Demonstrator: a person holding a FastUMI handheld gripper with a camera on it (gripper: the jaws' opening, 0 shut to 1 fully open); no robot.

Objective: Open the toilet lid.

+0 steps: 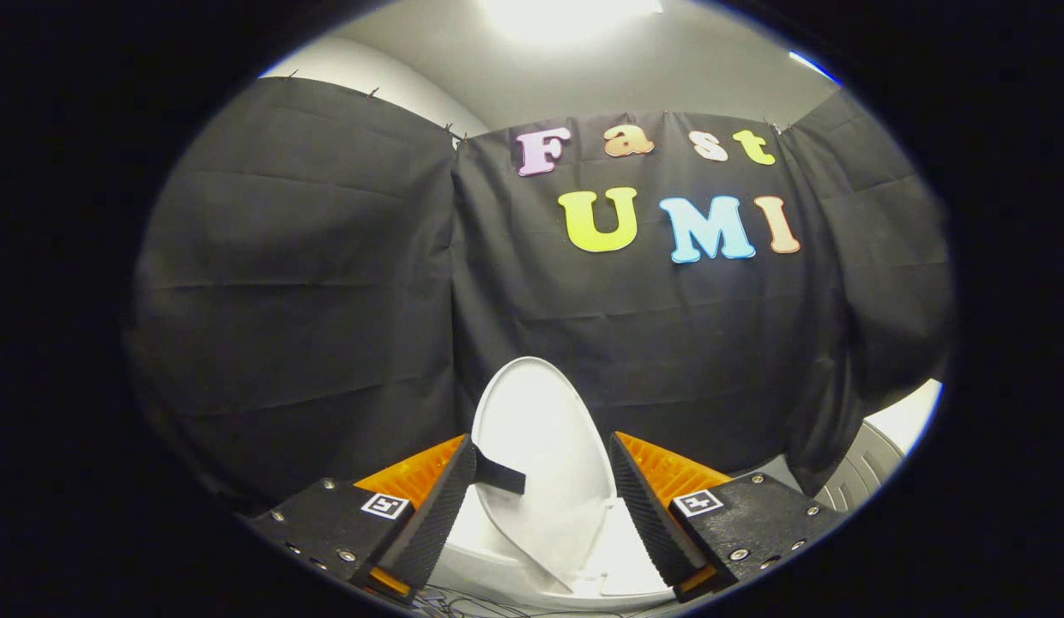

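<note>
The white oval toilet lid point(541, 446) stands raised, nearly upright, against the black cloth wall. It sits just ahead of and between my two fingers. A short black strap point(500, 475) sticks out from the lid's left edge and reaches the inner face of my left finger point(438, 515). The white toilet body point(622, 562) shows below the lid, low between the fingers. My gripper point(542, 439) is open, its fingers wide apart on either side of the lid, and neither finger presses on it.
Black cloth walls close in the booth behind and on both sides of the toilet. A grey ribbed object point(858, 476) and a white surface point(909, 416) lie low at the right, past my right finger. Cables point(463, 605) run under the gripper.
</note>
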